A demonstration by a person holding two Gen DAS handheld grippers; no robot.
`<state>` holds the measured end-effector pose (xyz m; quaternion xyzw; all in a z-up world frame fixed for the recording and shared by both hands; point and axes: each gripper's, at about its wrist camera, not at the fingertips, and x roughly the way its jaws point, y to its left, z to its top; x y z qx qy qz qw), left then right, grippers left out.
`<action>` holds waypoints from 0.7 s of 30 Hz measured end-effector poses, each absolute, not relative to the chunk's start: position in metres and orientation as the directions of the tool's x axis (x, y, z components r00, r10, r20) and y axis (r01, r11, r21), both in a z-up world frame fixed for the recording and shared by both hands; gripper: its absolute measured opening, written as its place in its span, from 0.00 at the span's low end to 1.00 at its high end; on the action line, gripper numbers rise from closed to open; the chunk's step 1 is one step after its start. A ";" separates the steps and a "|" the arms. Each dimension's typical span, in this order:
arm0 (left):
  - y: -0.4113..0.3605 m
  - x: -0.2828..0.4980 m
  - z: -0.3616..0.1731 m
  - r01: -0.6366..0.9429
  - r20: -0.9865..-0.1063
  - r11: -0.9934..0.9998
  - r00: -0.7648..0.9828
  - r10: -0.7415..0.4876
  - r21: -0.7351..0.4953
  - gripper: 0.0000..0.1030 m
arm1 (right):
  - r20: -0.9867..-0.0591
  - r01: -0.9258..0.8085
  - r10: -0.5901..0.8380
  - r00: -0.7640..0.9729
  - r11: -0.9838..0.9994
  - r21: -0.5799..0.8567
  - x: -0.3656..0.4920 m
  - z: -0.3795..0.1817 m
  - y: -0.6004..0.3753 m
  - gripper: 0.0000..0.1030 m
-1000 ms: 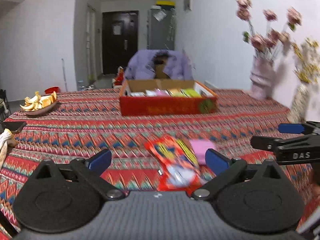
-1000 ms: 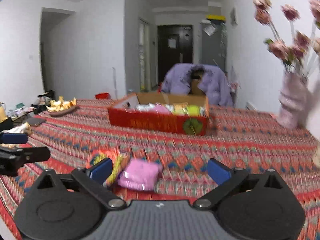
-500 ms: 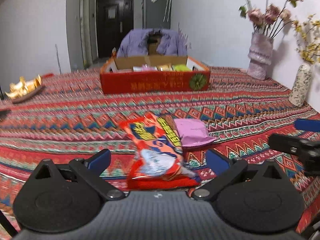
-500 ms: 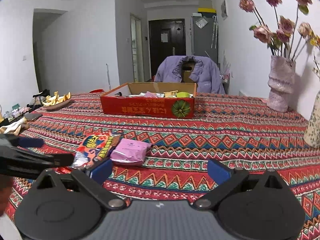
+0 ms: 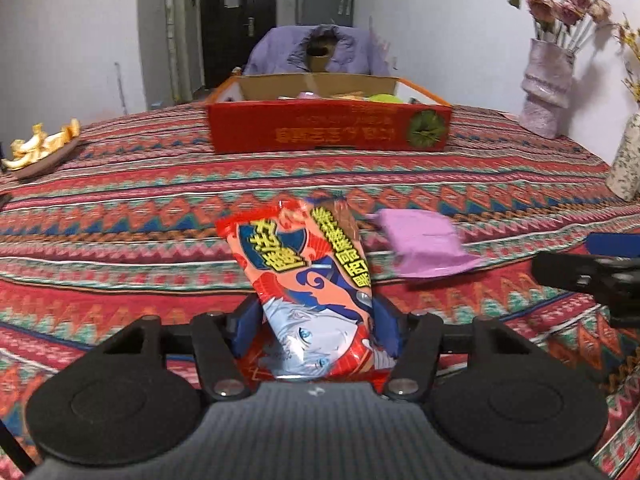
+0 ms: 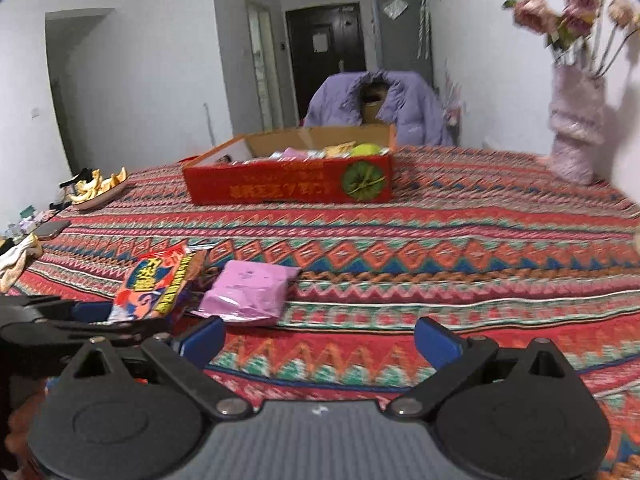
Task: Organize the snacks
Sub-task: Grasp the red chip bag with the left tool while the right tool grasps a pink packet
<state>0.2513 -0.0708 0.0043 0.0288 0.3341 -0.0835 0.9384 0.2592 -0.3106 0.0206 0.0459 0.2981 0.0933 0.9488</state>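
My left gripper (image 5: 316, 330) is shut on the near end of a red snack bag (image 5: 308, 280) with yellow lettering and a cartoon face; the bag tilts up off the cloth. It also shows in the right wrist view (image 6: 154, 286). A pink packet (image 5: 424, 246) lies just right of it, also seen in the right wrist view (image 6: 250, 292). My right gripper (image 6: 320, 340) is open and empty, just short of the pink packet. A red cardboard box (image 5: 328, 132) holding several snacks stands farther back, and in the right wrist view (image 6: 288, 188) too.
A patterned red cloth (image 5: 120, 208) covers the table. A dish of peels (image 5: 40, 152) sits at the far left. A pink vase with flowers (image 5: 548, 84) and a speckled vase (image 5: 628, 160) stand on the right. A chair with a purple jacket (image 5: 316, 52) is behind the box.
My left gripper moved forward over the red snack bag and closed on its near end, lifting it. My right gripper lowered and came closer to the pink packet, still open.
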 end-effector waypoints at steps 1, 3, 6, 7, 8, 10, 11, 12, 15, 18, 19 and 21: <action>-0.062 0.251 0.006 0.163 -0.630 0.987 0.766 -0.129 -0.004 0.60 | -0.566 -0.161 0.217 0.795 0.976 0.148 0.268 0.019 -0.303 0.98; -0.048 0.252 0.007 0.155 -0.633 0.988 0.764 -0.129 -0.015 0.64 | -0.574 -0.182 0.235 0.785 0.972 0.149 0.285 0.015 -0.287 0.98; -0.038 0.258 0.007 0.164 -0.640 0.986 0.757 -0.132 -0.010 0.77 | -0.584 -0.198 0.251 0.772 0.968 0.154 0.310 0.008 -0.266 0.95; -0.038 0.261 0.006 0.168 -0.647 0.986 0.751 -0.130 -0.003 0.78 | -0.583 -0.196 0.254 0.772 0.967 0.161 0.317 0.005 -0.261 0.94; -0.040 0.264 0.004 0.173 -0.655 0.985 0.744 -0.130 0.001 0.78 | -0.584 -0.186 0.248 0.773 0.969 0.165 0.323 0.004 -0.255 0.93; -0.044 0.271 0.002 0.184 -0.668 0.983 0.732 -0.137 -0.001 0.78 | -0.595 -0.169 0.221 0.773 0.975 0.143 0.334 0.002 -0.247 0.86; -0.047 0.275 0.000 0.187 -0.669 0.982 0.729 -0.143 -0.006 0.78 | -0.600 -0.166 0.209 0.772 0.978 0.127 0.338 0.001 -0.243 0.77; -0.049 0.278 -0.001 0.186 -0.667 0.983 0.730 -0.147 -0.013 0.78 | -0.604 -0.169 0.203 0.770 0.979 0.115 0.340 0.000 -0.241 0.73; -0.051 0.285 -0.002 0.171 -0.677 0.985 0.722 -0.140 -0.021 0.77 | -0.606 -0.172 0.214 0.766 0.977 0.128 0.340 -0.003 -0.243 0.63; -0.046 0.290 -0.005 0.162 -0.691 0.986 0.709 -0.141 -0.035 0.71 | -0.601 -0.165 0.213 0.770 0.977 0.134 0.332 -0.004 -0.248 0.62; -0.045 0.291 -0.005 0.161 -0.691 0.986 0.709 -0.141 -0.036 0.69 | -0.598 -0.166 0.214 0.772 0.977 0.135 0.329 -0.004 -0.248 0.62; -0.043 0.291 -0.006 0.155 -0.684 0.987 0.715 -0.145 -0.047 0.65 | -0.595 -0.172 0.232 0.769 0.973 0.157 0.321 -0.004 -0.252 0.60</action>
